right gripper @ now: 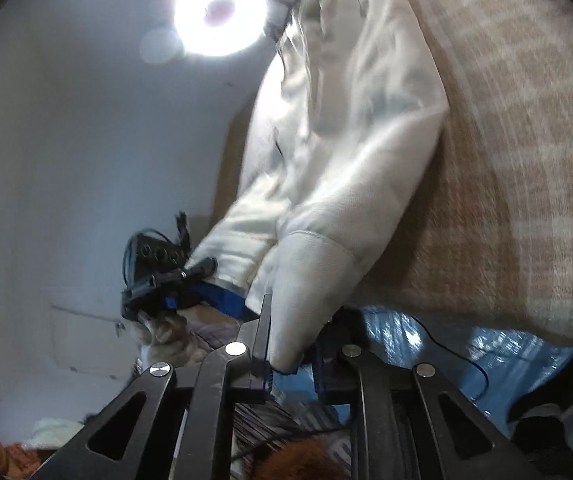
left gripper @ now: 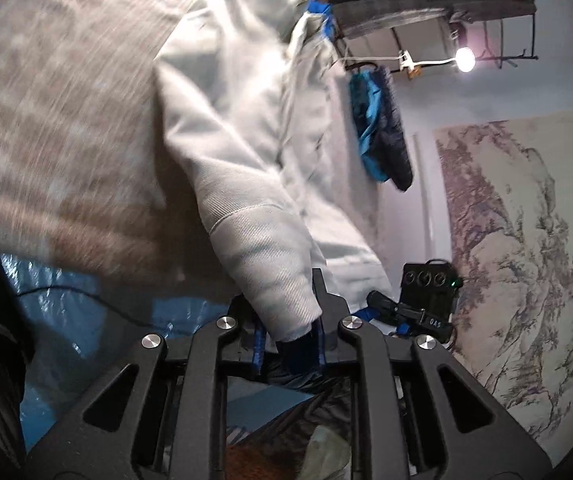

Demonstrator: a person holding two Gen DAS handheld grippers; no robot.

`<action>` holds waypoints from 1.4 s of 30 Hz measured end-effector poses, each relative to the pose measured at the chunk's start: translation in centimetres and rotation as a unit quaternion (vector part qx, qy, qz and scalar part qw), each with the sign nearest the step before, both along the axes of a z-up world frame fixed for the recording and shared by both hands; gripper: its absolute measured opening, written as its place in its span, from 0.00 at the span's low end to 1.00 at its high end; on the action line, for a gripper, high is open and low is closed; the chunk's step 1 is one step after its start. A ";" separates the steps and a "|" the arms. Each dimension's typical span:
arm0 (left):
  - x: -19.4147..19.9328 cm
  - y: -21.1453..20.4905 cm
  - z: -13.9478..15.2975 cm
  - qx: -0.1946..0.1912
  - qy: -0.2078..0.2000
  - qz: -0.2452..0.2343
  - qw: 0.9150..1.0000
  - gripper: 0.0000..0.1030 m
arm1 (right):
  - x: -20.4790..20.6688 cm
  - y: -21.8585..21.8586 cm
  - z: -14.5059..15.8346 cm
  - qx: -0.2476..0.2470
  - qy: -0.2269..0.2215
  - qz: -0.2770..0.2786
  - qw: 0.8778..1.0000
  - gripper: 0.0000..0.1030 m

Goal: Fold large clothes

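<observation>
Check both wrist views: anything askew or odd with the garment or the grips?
Nothing damaged or spilled. The left gripper and right gripper each pinch a cuff of the white sweatshirt, which hangs bunched and twisted over the beige checked blanket, not flat. A blue garment dangles from the rack behind.

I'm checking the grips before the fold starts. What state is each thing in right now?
left gripper: shut on a white cuff.
right gripper: shut on the other cuff.
white garment: spread over the checked cover, cuffs pinched.
checked cover: lying flat under the garment.
ring light: on.
</observation>
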State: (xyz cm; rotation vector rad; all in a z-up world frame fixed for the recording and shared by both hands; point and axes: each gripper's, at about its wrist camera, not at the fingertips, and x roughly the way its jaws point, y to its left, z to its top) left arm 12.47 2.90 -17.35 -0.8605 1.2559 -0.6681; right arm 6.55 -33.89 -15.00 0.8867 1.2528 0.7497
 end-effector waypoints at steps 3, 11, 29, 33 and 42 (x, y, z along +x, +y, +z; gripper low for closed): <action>1.6 -0.1 1.3 -0.014 -0.009 0.009 1.000 0.16 | 0.6 -0.3 1.3 0.011 -0.012 -0.025 1.000 0.12; 7.1 -0.8 3.6 -0.028 -0.034 0.036 0.998 0.16 | 5.7 -1.1 4.8 -0.002 -0.042 -0.065 0.997 0.11; 21.7 -2.3 -1.7 0.003 0.022 0.101 0.995 0.16 | 21.2 -1.1 0.4 -0.052 -0.001 -0.140 0.989 0.08; 23.0 -2.0 -3.8 0.009 0.041 0.110 0.993 0.16 | 22.9 -0.9 -1.6 -0.069 0.019 -0.144 0.987 0.08; 24.0 -2.4 -4.8 0.023 0.049 0.117 0.992 0.22 | 24.0 -0.5 -2.2 -0.070 0.020 -0.148 0.986 0.35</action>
